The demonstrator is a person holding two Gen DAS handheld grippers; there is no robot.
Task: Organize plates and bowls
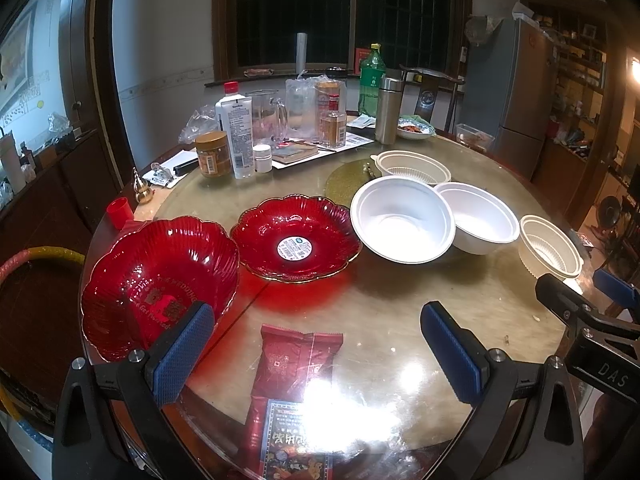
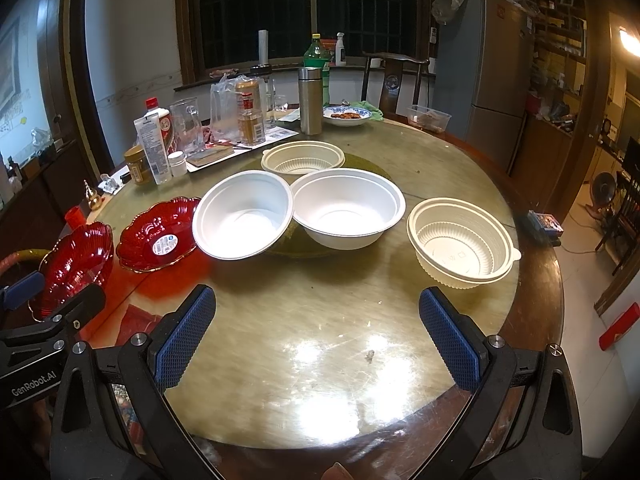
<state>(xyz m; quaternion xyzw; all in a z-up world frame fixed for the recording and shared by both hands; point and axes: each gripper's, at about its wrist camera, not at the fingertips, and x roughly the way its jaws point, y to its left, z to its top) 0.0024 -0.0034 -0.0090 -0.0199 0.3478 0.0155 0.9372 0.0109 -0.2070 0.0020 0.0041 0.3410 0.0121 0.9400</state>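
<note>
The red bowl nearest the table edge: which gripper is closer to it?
Left. The left gripper hangs open with its left finger just in front of the red bowl. The right gripper is open farther right, facing the white bowls, with the left gripper between it and the bowl.

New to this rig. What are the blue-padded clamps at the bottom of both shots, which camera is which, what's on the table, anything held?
No robot arm: a person holds one two-finger gripper per hand, each carrying a fisheye camera looking along its fingers. The left view shows the left gripper, the right view the right gripper. Both are open and hold nothing. On the round table sit two red plates, two white bowls whose rims overlap, and two cream ribbed bowls. A red packet lies near the left gripper; bottles and jars crowd the far side.
</note>
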